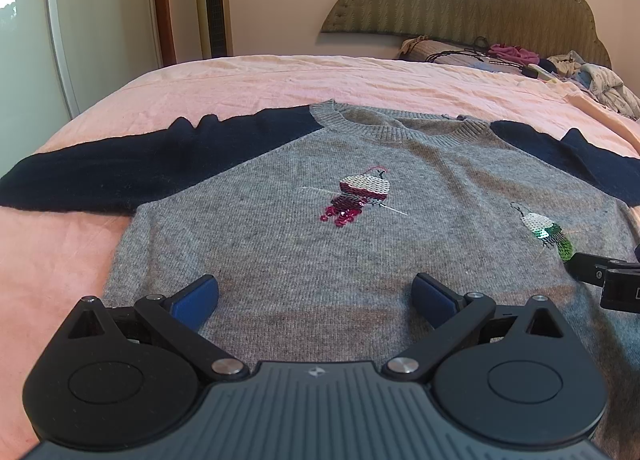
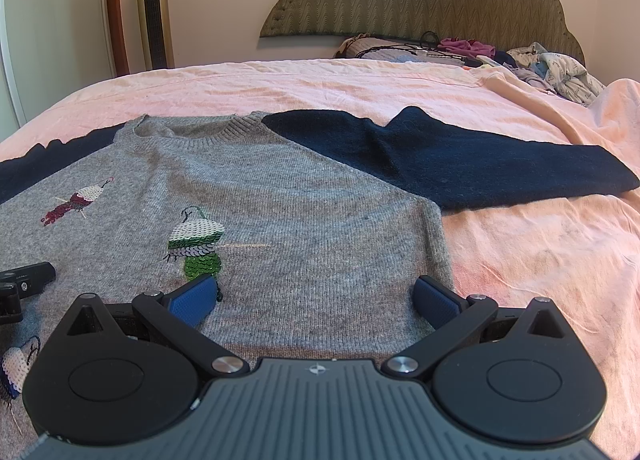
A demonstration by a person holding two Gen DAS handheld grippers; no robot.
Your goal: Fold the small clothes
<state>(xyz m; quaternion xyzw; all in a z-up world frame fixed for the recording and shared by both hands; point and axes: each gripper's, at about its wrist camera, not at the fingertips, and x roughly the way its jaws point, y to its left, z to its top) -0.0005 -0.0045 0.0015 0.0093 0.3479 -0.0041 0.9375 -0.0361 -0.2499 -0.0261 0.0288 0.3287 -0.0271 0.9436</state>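
Gray sweater [image 1: 304,244] flat on bed [image 1: 248,80], sleeves out sideways. Left claw [image 1: 316,292] and right claw [image 2: 316,294] both released, empty, over hem. Right sleeve [image 2: 460,168] nearer right claw.

Grey knit sweater [image 1: 312,244], navy sleeves spread toward 9 and 3 o'clock, sequin motifs, flat face-up on pink bed [image 1: 248,80], unfolded.

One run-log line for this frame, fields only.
stage: fold not started | item: grey knit sweater with navy sleeves flat on pink bedsheet | left gripper: open, empty | right gripper: open, empty
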